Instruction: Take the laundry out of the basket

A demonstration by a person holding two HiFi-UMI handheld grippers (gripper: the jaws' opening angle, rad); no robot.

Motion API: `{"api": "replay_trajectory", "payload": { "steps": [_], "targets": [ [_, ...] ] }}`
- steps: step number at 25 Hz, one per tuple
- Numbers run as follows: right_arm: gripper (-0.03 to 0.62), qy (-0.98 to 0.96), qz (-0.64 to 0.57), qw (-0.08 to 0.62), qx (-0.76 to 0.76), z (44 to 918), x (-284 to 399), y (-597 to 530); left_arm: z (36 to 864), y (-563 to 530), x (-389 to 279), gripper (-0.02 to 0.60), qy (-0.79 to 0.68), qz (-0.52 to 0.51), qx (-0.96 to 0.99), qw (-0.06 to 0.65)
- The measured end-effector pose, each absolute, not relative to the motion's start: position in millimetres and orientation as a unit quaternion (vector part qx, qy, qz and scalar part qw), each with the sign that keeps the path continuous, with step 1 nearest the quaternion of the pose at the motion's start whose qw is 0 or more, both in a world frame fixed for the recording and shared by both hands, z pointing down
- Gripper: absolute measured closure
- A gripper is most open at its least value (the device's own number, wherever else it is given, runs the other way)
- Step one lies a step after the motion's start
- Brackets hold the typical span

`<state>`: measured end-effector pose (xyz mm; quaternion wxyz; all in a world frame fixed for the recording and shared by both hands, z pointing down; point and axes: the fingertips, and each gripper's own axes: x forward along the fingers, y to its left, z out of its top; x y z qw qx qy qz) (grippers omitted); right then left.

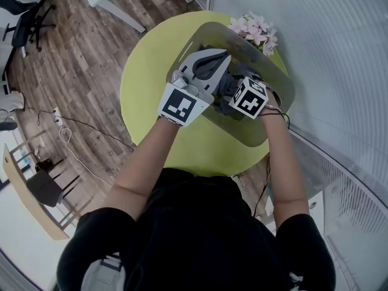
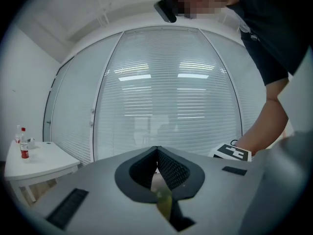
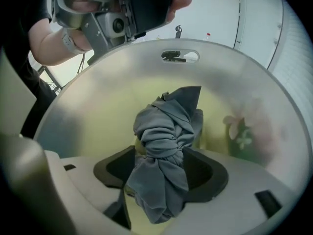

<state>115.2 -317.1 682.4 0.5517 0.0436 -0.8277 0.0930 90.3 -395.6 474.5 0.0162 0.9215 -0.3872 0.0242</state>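
The gray cloth (image 3: 166,131) lies inside the basket (image 3: 93,97). The basket is set toward the far right edge of the round yellow-green counter (image 1: 145,83), just beside the pink flowers (image 1: 254,29). The right hand-held gripper (image 3: 164,153) is dipped into the basket so the cloth can be reached — its jaws are spread, the cloth is bunched between them, and no hard squeeze can be seen. The left hand-held gripper (image 2: 157,150) is held up over the basket's left side with its jaws pressed together and nothing in them, likely so that it is out of the way. The cloth looks soft and crumpled. It is twisted into a lump in the middle, with a loose end hanging down — it would likely sag and slip if only a little were grabbed.
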Motion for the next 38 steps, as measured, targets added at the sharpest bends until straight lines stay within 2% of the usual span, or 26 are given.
{"api": "replay_trajectory", "payload": {
  "steps": [18,27,38],
  "targets": [
    [0.131,-0.785,0.148,0.602,0.021,763.6,105.7,-319.3,498.0,-413.3,89.2,0.573,-0.388,0.046,0.920,0.021],
    [0.112,-0.770,0.167,0.615,0.035,804.1,104.3,-316.4,500.9,-416.6,87.4,0.572,-0.393,0.033,0.919,0.026],
    [0.115,-0.764,0.138,0.628,0.050,811.0,105.4,-319.5,501.5,-416.2,83.2,0.572,-0.400,0.037,0.915,0.029]
  ]
}}
